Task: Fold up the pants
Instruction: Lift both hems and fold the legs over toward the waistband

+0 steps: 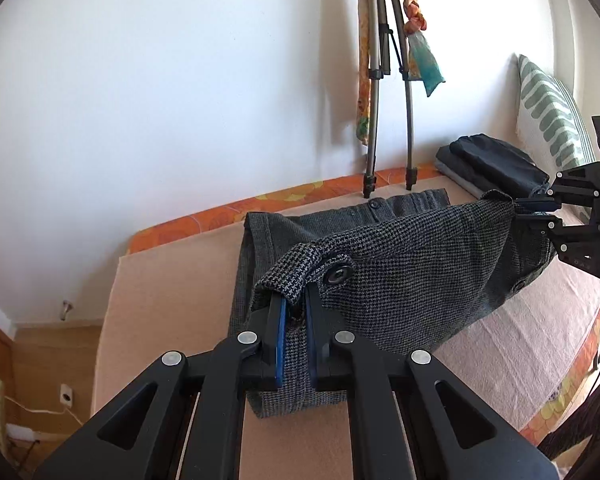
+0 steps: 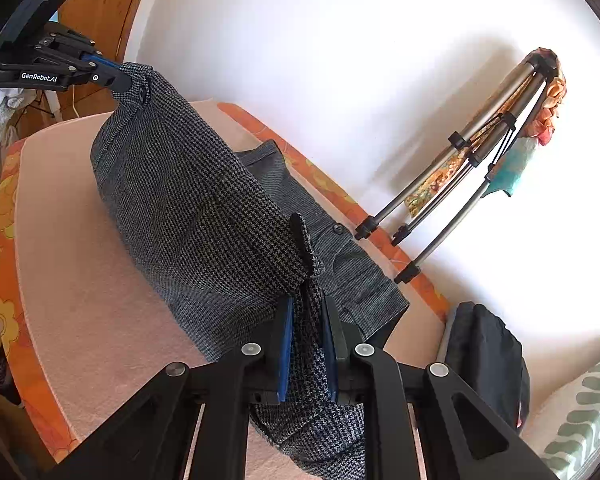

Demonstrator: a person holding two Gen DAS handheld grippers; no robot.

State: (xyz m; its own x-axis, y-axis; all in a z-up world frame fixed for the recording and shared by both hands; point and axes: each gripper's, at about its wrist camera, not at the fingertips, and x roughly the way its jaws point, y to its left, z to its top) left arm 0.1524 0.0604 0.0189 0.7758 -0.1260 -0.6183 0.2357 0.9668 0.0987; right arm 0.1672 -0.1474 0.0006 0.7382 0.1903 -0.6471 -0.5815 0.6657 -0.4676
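Tongs on both sides are gripping the pants [image 1: 400, 280] at opposite ends of one raised edge, and that edge is the relation governing the coming move. Largest item first: the bed [image 1: 520, 340], covered in a pinkish blanket, is filling the lower and right part of the left wrist view, and the pants are lying across it, a flat lower layer with a button showing at upper centre and an upper layer being held clear above it.

Left tongs [image 1: 296, 312] are sitting at lower centre of their own view, narrowed onto a buttoned corner of the checked cloth, with fabric between the blue pads [image 1: 281, 340]. Right tongs [image 2: 308, 344] are sitting at lower centre of the right wrist view, likewise narrowed onto a bunched fold of the cloth; the same tool is appearing at the right edge of the left wrist view.

Held edge is running from lower centre toward the right edge in the left wrist view, roughly parallel to the wall. Neither hand is judged nearer to the flat layer; both appear level. Judgement: the next move is requiring both ends to travel together, across the long axis, or the fold will be skewing.

Folded dark clothes [image 1: 492, 164] are resting at the right beside a striped pillow [image 1: 548, 108]; a tripod [image 1: 384, 80] is leaning against the wall.
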